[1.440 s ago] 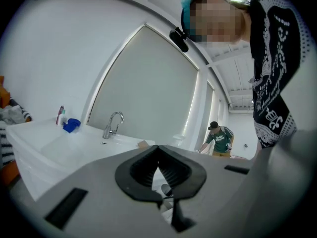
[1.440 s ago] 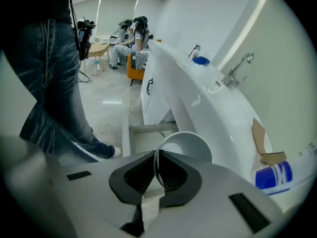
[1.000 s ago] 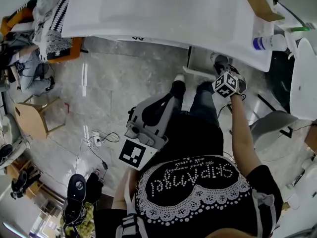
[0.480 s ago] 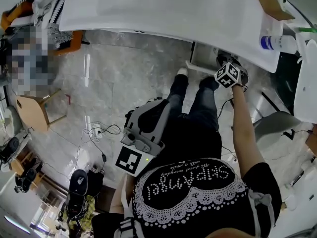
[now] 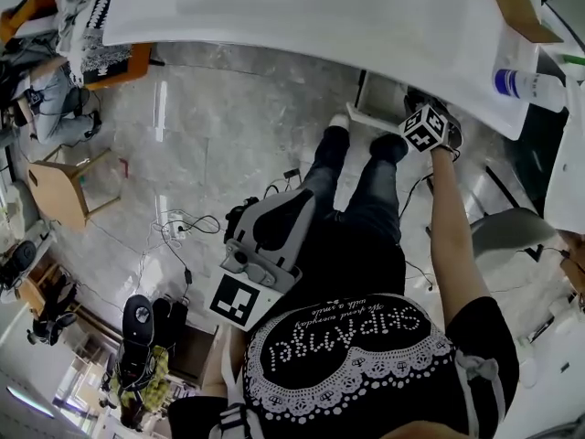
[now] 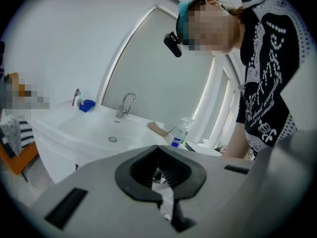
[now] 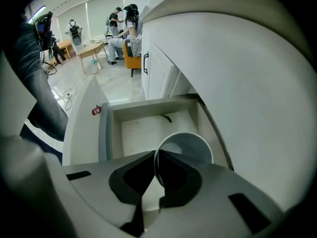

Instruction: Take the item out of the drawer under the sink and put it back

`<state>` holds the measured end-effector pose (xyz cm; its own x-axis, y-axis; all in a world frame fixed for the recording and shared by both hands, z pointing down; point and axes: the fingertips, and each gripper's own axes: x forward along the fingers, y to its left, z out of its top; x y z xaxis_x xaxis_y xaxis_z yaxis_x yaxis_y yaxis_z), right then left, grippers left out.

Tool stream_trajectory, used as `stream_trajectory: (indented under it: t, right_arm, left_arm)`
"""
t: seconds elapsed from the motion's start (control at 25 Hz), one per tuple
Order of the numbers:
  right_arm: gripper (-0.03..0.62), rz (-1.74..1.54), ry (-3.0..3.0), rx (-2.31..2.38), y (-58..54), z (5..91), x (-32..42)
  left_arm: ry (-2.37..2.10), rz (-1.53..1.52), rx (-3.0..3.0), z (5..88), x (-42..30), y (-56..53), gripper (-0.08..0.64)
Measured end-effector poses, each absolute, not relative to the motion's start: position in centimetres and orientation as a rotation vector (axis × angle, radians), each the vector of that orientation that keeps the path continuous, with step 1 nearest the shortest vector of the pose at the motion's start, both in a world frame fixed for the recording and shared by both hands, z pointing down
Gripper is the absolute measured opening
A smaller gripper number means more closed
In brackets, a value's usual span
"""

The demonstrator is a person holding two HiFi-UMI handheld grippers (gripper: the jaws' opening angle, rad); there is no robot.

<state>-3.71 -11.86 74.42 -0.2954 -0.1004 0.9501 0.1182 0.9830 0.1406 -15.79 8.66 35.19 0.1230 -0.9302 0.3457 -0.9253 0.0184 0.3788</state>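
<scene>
**Cup gripped by its rim at the open drawer under the sink**

The right hand-held gripper (image 7: 156,155) is grasping a pale grey cup (image 7: 190,143), its dark pads pinching the thin wall at the left of the rim. The cup is round, smooth and thin-walled; whether it is plastic or paper is hard to say. Its mouth is facing up toward the hand-held gripper, and its long axis is running roughly upright, down into the drawer (image 7: 105,133). The cup is sitting at the drawer's right side, toward the near end. The jaws are covering the cup's near part and its base is out of sight, so whether it is touching the drawer floor cannot be told.

The drawer is a white, matt, box-shaped tray standing pulled out beneath the glossy white sink (image 5: 302,16). A small dark curved thing (image 7: 166,118), too small to identify, is lying at the far end of its floor. A red tag (image 7: 96,110) is showing on the white panel at its left.

The left hand-held gripper (image 6: 158,152), grey-shelled with black pads, is clenched on nothing and pointing toward the sink. A chrome faucet (image 6: 126,103) and a clear bottle (image 6: 181,133) are standing on the sink.
</scene>
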Motion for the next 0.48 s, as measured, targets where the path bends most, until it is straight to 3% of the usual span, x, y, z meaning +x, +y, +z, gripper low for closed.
stream_trajectory:
  t: [0.48]
  right_arm:
    - [0.025, -0.266, -1.800, -0.083, -12.4, 76.0, -4.7]
  left_arm:
    - [-1.779, -0.012, 1.867, 35.8, -15.7, 8.1, 0.003]
